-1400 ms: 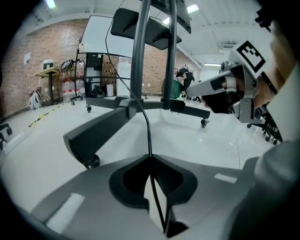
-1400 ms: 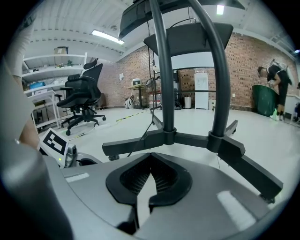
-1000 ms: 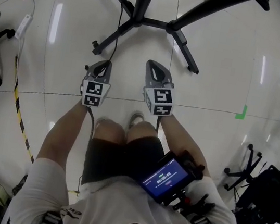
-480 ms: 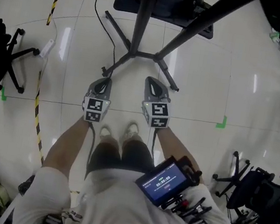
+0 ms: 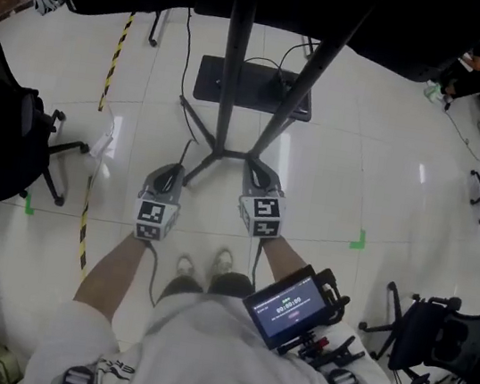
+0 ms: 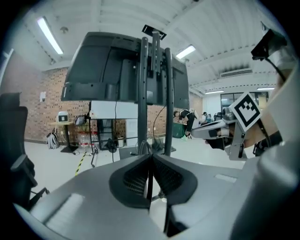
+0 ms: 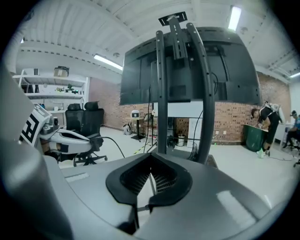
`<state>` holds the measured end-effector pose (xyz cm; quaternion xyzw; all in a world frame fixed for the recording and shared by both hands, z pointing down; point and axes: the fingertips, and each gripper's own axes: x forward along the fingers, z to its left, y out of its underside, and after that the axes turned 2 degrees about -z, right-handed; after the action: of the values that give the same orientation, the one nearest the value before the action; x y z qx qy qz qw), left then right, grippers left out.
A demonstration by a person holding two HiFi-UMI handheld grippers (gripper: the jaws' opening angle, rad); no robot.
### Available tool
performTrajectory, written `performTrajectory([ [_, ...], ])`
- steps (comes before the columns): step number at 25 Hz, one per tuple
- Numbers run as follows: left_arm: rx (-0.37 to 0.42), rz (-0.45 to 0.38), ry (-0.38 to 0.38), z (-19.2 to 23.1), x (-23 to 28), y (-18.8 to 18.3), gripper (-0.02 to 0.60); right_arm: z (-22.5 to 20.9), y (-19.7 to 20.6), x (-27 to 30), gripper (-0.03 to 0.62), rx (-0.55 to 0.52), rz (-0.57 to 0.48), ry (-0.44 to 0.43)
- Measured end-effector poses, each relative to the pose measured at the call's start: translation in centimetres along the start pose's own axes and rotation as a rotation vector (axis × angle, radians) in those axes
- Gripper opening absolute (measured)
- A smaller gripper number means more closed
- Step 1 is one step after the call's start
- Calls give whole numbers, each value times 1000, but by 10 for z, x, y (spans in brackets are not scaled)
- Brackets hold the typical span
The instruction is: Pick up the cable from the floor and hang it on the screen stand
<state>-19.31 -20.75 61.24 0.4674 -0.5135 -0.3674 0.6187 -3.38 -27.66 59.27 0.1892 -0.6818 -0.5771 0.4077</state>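
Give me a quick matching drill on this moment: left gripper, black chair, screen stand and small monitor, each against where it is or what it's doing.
1 left gripper
2 black chair
3 screen stand
4 small monitor

A straight ahead of both grippers
B at the person's right hip
C shut on the thin cable
D far left, beyond the striped tape

Pairs: 1-C, 2-D, 3-A, 4-B

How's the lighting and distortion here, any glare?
Head view: fisheye bending, glare streaks on the glossy floor. Left gripper view: the screen is a dark silhouette, ceiling light blown out. Right gripper view: fisheye curving, black corners.
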Motion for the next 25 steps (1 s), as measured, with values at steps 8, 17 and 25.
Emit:
performTrajectory([
  [8,57,-209,26,3,-37,-169,20,-4,-128,-41,14,-66,-167,19],
  [17,163,-382,111,-16,-64,-310,20,7,-244,-69,14,-178,-370,-8],
  [25,207,-435,182,-41,-73,-366,20,11,-267,-75,15,-206,-413,-25],
])
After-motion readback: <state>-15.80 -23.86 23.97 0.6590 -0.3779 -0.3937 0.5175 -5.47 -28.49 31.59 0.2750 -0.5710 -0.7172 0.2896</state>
